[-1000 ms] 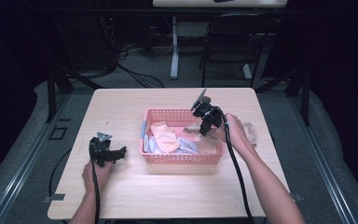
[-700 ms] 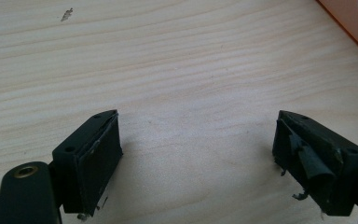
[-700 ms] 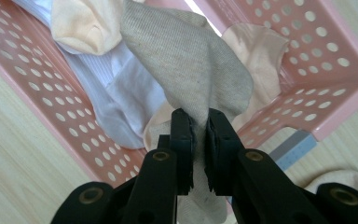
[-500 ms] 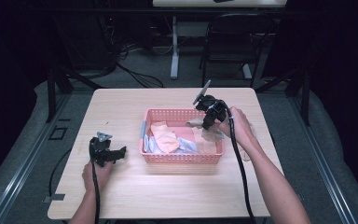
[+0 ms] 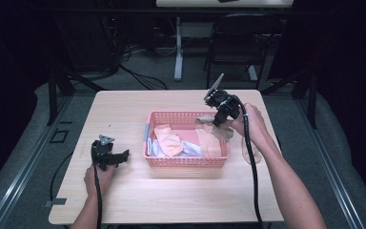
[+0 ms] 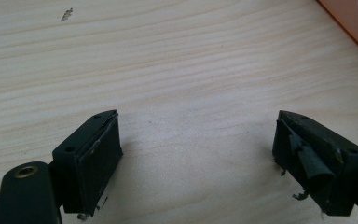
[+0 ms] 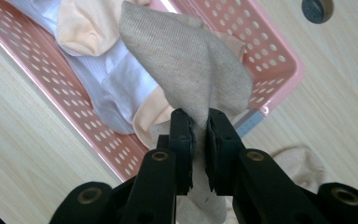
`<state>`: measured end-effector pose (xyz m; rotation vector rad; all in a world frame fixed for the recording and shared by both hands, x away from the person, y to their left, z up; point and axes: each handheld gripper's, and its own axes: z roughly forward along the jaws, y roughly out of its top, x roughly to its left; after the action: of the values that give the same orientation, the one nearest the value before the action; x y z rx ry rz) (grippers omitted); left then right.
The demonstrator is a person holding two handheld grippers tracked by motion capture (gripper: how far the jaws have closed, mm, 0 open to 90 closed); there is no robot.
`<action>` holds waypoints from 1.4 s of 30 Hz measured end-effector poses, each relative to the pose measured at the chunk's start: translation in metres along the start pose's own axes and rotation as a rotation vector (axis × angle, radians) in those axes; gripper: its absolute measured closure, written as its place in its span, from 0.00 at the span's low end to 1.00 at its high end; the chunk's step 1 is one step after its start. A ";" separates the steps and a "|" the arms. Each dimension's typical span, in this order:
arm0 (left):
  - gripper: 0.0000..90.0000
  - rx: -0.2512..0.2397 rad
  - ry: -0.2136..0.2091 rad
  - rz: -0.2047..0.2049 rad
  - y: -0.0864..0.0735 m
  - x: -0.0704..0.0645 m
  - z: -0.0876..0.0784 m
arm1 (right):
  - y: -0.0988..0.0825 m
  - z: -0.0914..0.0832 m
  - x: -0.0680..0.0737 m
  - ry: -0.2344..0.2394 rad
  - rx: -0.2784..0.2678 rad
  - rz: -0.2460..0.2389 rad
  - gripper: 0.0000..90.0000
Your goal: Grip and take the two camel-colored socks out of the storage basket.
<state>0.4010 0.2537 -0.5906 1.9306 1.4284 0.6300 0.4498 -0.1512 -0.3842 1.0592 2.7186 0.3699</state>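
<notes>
A pink perforated basket [image 5: 186, 161] sits mid-table holding peach and white socks [image 5: 169, 139]. My right gripper [image 5: 215, 117] hangs over the basket's far right corner, shut on a beige sock [image 7: 186, 60] that dangles above the basket [image 7: 279, 70]; the same beige sock [image 5: 214, 128] droops beside the hand in the high view. My left gripper [image 5: 119, 155] rests low on the table left of the basket, its jaws wide apart with only bare wood [image 6: 191, 93] between them.
Another pale sock [image 7: 298, 163] lies on the table outside the basket's right side. The wooden table [image 5: 124, 114] has free room at left and front. A chair [image 5: 238, 43] and cables stand beyond the far edge.
My right gripper has lifted up and back from the basket's right side, carrying the beige sock. The left gripper has stayed put.
</notes>
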 end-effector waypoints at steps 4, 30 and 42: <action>0.17 0.000 0.000 0.000 0.000 0.000 0.000 | -0.006 -0.009 -0.006 -0.020 -0.004 0.009 0.91; 0.17 0.000 0.001 0.001 0.000 0.000 0.000 | -0.071 -0.005 -0.069 -0.051 0.049 0.196 0.91; 0.17 0.000 0.000 0.000 -0.001 0.000 -0.001 | -0.103 0.020 -0.096 -0.044 0.081 0.288 0.91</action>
<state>0.4002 0.2536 -0.5906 1.9309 1.4283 0.6305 0.4595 -0.2866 -0.4252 1.4686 2.5639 0.2766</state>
